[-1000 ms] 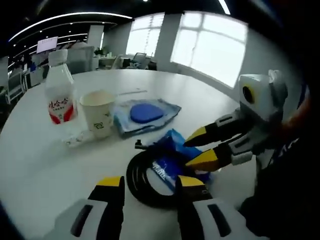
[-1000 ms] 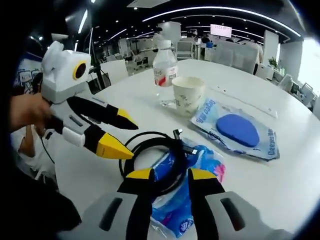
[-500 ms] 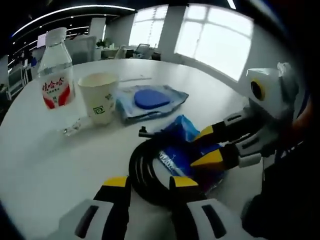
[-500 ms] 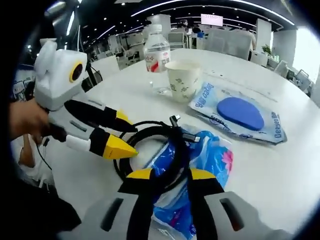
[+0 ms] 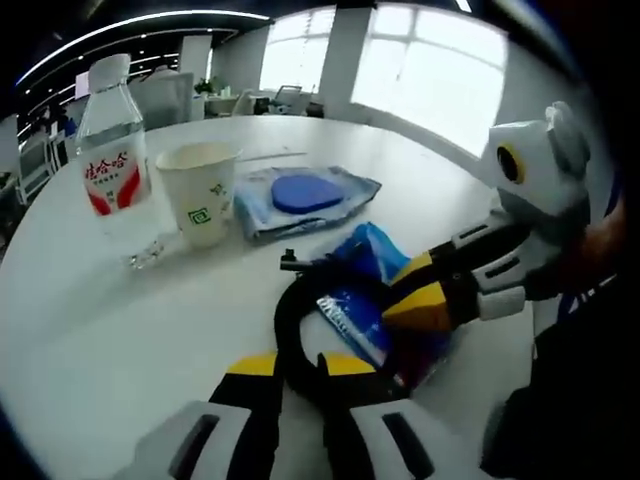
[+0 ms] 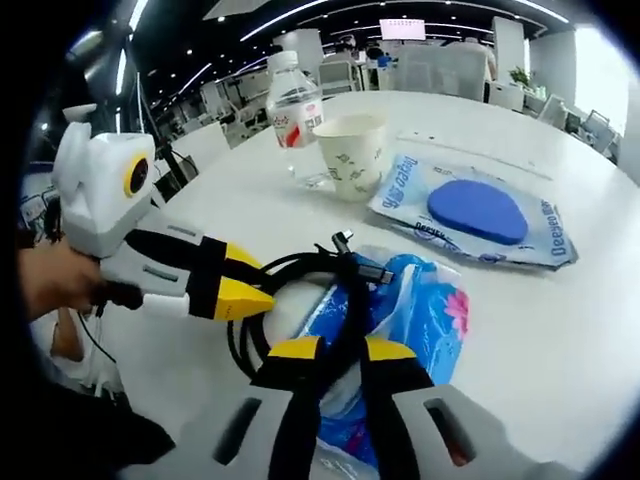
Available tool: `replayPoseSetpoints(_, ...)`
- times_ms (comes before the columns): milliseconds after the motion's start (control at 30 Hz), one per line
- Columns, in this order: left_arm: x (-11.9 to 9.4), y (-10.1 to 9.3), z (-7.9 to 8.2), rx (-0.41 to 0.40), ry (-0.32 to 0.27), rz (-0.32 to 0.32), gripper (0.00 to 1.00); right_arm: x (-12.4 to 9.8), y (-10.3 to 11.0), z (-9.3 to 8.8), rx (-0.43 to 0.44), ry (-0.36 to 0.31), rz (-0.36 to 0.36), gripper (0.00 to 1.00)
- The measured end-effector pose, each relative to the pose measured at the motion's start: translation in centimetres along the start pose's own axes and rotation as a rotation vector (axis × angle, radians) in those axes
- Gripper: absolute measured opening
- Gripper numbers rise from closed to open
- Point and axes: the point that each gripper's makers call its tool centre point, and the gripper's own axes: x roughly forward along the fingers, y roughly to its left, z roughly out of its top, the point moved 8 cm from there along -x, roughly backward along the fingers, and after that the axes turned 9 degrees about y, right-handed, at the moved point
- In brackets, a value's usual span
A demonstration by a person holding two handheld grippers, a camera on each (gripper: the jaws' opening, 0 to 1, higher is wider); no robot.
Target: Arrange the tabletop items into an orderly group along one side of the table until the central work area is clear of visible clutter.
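White table (image 5: 80,330): both claws clamped on black cable coil (image 6: 300,290), left claw (image 5: 298,364), right claw (image 6: 342,348).

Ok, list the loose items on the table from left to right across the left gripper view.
water bottle → paper cup → wipes pack with the blue lid → blue tissue packet

The right gripper (image 6: 342,349) pinches the coiled black cable (image 6: 300,295) lying over a blue tissue pack (image 6: 415,320). The left gripper (image 6: 245,287) grips the coil's far side. Beyond stand a paper cup (image 6: 351,153), water bottle (image 6: 292,115) and blue-pad packet (image 6: 478,213).
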Motion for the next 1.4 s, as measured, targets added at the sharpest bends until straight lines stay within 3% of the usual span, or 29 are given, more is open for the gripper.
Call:
replayPoseSetpoints(300,-1.3,0.0,0.2,-0.011,-0.033,0.056,0.06,-0.7,0.2,0.2,0.031,-0.016,0.02,0.05)
replayPoseSetpoints(833,-4.4,-0.7,1.3,-0.027,-0.082,0.1,0.01,-3.2,0.5,1.1,0.059,-0.09,0.068,0.01)
replayPoseSetpoints(1067,-6.2,-1.5,3.2,-0.028,-0.12,0.129,0.01,-5.0,-0.2,2.5,0.077,-0.134,0.085,0.01)
replayPoseSetpoints(1400,-5.8,-3.3,6.1,-0.02,-0.143,0.128,0.01,-7.5,-2.6,3.2,0.093,-0.184,0.066,0.01)
